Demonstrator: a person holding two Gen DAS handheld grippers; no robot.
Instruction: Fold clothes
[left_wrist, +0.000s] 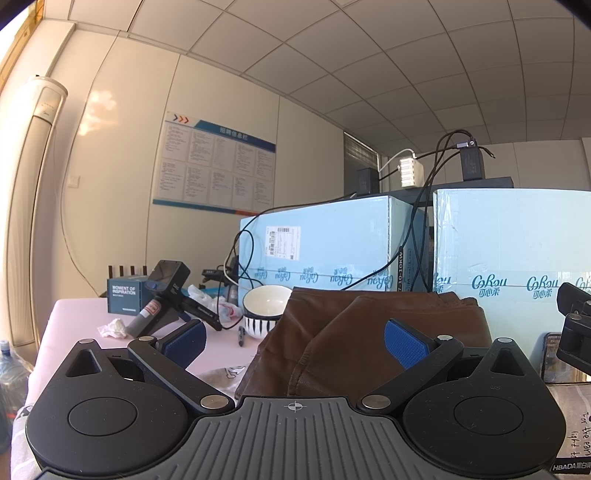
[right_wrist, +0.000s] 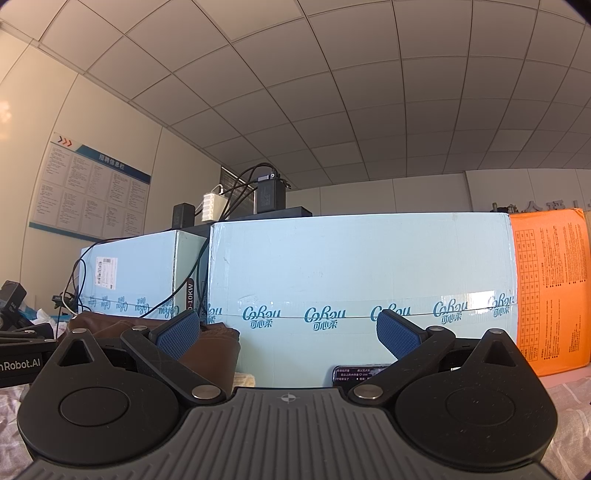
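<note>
A brown folded garment (left_wrist: 354, 332) lies on the pink table straight ahead of my left gripper (left_wrist: 295, 341), which is open and empty with its blue pads spread just short of the cloth. A grey printed cloth (left_wrist: 225, 374) lies under the brown garment's near edge. In the right wrist view the brown garment (right_wrist: 207, 350) sits at the left, behind the left pad. My right gripper (right_wrist: 288, 334) is open and empty, facing a light blue carton (right_wrist: 362, 269).
Two light blue cartons (left_wrist: 325, 243) stand behind the garment with cables and chargers on top. A striped white bowl (left_wrist: 264, 310), a pen, a handheld camera (left_wrist: 168, 291), a dark box and crumpled tissue lie at the left. A phone (right_wrist: 354, 373) leans on the carton; an orange box (right_wrist: 550, 288) stands at the right.
</note>
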